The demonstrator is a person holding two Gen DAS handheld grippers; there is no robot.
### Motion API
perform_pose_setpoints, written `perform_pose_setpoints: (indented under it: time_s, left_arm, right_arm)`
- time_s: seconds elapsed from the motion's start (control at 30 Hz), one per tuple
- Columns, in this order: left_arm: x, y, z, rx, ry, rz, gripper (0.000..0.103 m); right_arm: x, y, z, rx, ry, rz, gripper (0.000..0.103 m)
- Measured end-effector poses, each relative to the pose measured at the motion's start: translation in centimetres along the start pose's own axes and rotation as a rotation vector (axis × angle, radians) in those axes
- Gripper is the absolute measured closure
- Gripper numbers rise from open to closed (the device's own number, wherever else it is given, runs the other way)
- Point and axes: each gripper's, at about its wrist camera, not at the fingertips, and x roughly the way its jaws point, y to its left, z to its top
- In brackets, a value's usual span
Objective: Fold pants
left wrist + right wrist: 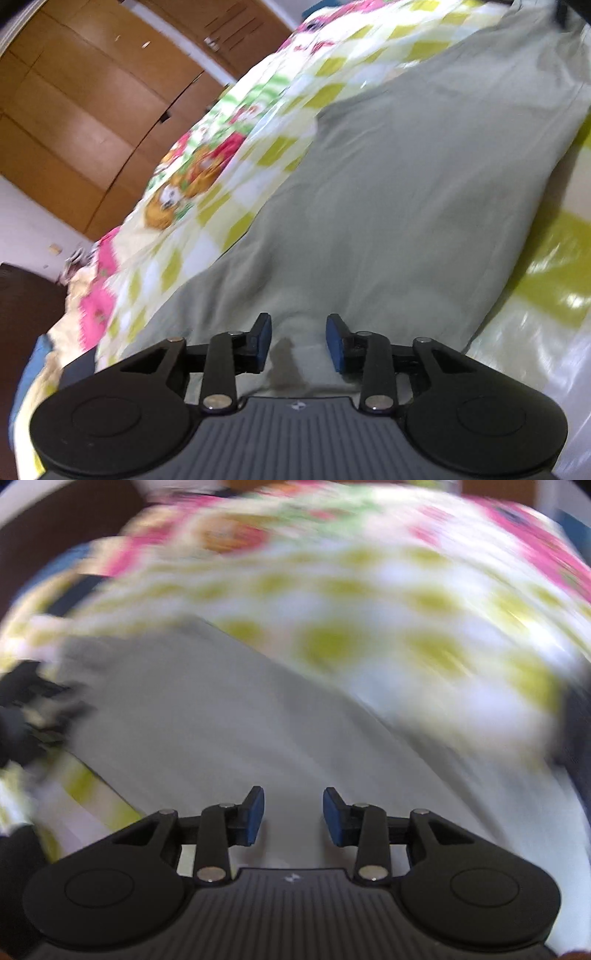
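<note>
Left wrist view: grey-green pants (388, 206) flat on checkered bedspread (258, 122), both tools agape, empty.

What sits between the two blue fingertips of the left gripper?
Only the grey pants; the left gripper is open above them, gripping nothing, seen in the left wrist view.

A home bedroom is shown. A bed (280, 122) is covered by a bedsheet (236, 155) printed with cartoon figures, pink flowers and green-yellow checks, and a wooden wardrobe (92, 92) with several doors is seen against a white wall (26, 225).
</note>
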Motion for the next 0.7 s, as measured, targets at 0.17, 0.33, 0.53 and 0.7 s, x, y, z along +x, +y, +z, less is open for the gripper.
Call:
perform_pose_setpoints:
  time_s: [0.17, 0.33, 0.53, 0.7]
  left_arm:
    - [-1.0, -1.8, 1.1, 0.105, 0.030, 0.052, 0.055]
    - [-2.9, -3.2, 3.8, 0.061, -0.029, 0.016, 0.055]
    - [-5.6, -7.2, 8.8, 0.035, -0.144, -0.099, 0.055]
    - [-6.8, -10.5, 12.3, 0.071, -0.209, -0.190, 0.055]
  right_arm:
    - [-3.9, -5.6, -4.8, 0.252, -0.123, -0.161, 0.066]
    - [-7.0, -5.7, -9.2, 0.412, -0.249, -0.124, 0.061]
    - [-6.6, -10.9, -12.7, 0.747, -0.355, 0.007, 0.059]
    - [-4.9, -14.1, -14.3, 0.993, -0.535, 0.210, 0.054]
